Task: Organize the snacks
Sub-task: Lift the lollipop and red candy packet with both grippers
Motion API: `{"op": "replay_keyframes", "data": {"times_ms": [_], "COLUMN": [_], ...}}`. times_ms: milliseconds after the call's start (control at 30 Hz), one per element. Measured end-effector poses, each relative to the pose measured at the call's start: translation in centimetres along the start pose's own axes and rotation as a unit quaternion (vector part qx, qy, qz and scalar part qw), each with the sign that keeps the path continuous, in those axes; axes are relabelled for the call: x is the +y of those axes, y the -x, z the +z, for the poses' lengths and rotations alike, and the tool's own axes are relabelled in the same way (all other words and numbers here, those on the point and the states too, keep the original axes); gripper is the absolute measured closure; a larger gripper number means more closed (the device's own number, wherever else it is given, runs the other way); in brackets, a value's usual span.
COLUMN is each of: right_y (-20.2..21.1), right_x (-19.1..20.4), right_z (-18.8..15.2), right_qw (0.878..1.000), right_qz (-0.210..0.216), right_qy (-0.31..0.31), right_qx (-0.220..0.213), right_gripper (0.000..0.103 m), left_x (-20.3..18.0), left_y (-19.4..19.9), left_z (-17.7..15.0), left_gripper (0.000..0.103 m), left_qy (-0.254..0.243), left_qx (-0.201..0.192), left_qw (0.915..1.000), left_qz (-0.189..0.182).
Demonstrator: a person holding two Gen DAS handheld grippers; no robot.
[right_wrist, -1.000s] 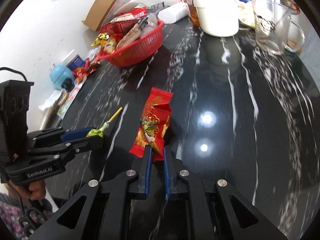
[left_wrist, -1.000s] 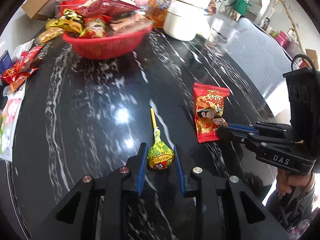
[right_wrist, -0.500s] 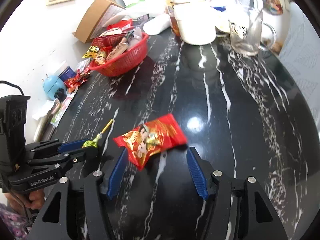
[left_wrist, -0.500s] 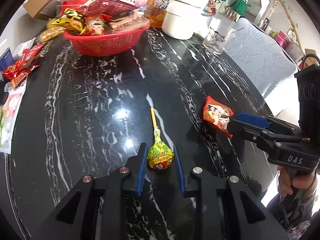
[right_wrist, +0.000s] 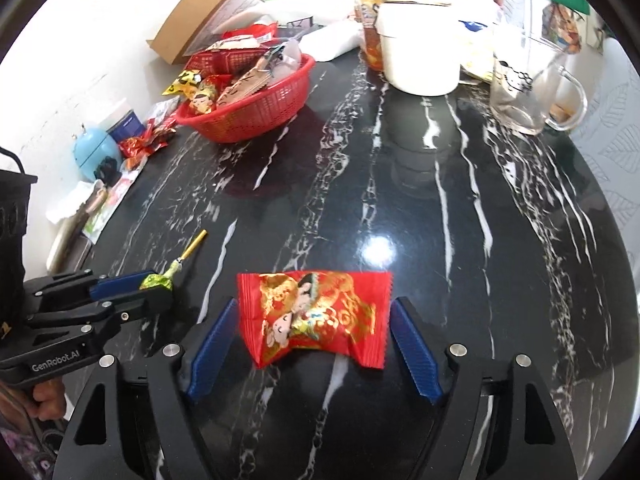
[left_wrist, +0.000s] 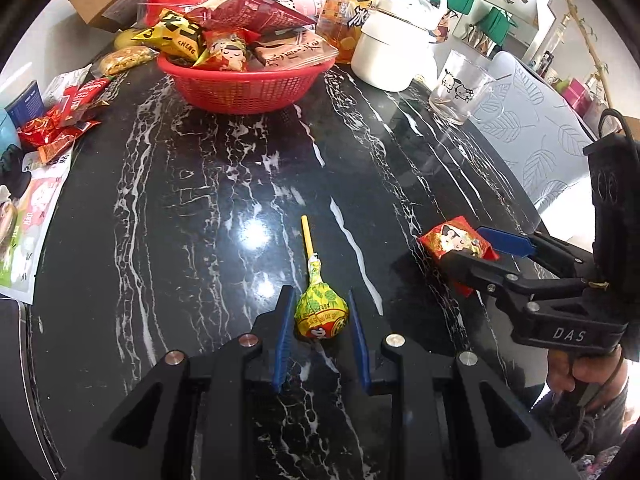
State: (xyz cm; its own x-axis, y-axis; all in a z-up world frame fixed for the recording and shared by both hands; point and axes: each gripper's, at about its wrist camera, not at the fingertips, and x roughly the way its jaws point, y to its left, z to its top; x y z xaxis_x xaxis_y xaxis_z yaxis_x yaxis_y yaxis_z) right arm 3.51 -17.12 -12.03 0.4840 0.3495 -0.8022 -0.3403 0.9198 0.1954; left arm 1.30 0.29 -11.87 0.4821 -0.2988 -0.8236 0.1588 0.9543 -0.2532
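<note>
Holding the lollipop (left_wrist: 321,310) by its wrapped head, the left gripper (left_wrist: 320,330) has its blue pads closed about as tight as they go, one on each side of the green-and-yellow wrapper, with the yellow stick pointing away over the black marble table (left_wrist: 200,208). The head is round and the wrapper slick — I judge the likeliest failure here is the sweet squirting forward out of the pads if the hand tilts or jerks on the way to the red basket (left_wrist: 244,88). That basket is already heaped with packets, so a careless drop could roll off the pile onto the table.

Further right, the right gripper (right_wrist: 312,344) has its jaws opening wide, and the red snack packet (right_wrist: 316,316) lies crosswise between them, flat on the marble, with neither pad pressing on it. The packet is free, not gripped. Closing on it as it lies would squeeze it along its length, and a puffy foil bag may buckle or pop upward rather than seat — a regrip across its shorter side looks safer. At the far right a glass mug (right_wrist: 528,92) and a white pot (right_wrist: 420,40) stand near the basket, and a wide swing toward it could clip them.
</note>
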Motion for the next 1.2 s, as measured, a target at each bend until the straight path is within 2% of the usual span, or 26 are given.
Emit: {"op": "replay_keyframes", "data": {"times_ms": [300,367,467,500,667,1200], "right_y": [-0.1,-0.1,-0.2,-0.2,-0.1,0.9], "right_x": [0.6,0.7,0.7,0.7,0.3,0.3], "right_z": [-0.3,-0.4,-0.5,-0.5,-0.5,-1.9], "right_qw": [1.0,1.0,1.0,1.0,1.0,0.998], "right_qz": [0.001,0.013,0.015,0.012,0.022,0.052], "right_qy": [0.01,0.007,0.004,0.006,-0.005,-0.025], "right_qx": [-0.004,-0.003,-0.004,-0.004,-0.009,-0.004], "right_gripper": [0.027,0.039,0.067,0.069,0.072,0.073], "left_x": [0.5,0.5,0.5,0.5,0.5,-0.6], "left_y": [0.1,0.0,0.0,0.0,0.1,0.9], "left_z": [0.1,0.2,0.2,0.1,0.1,0.3], "left_gripper": [0.077,0.077,0.077,0.077,0.077,0.077], "left_qy": [0.006,0.004,0.003,0.004,0.005,-0.007], "left_qx": [-0.001,-0.001,-0.002,-0.002,-0.003,-0.011], "left_qw": [1.0,1.0,1.0,1.0,1.0,0.9999], "left_qz": [0.003,0.004,0.003,0.002,0.003,-0.003]}}
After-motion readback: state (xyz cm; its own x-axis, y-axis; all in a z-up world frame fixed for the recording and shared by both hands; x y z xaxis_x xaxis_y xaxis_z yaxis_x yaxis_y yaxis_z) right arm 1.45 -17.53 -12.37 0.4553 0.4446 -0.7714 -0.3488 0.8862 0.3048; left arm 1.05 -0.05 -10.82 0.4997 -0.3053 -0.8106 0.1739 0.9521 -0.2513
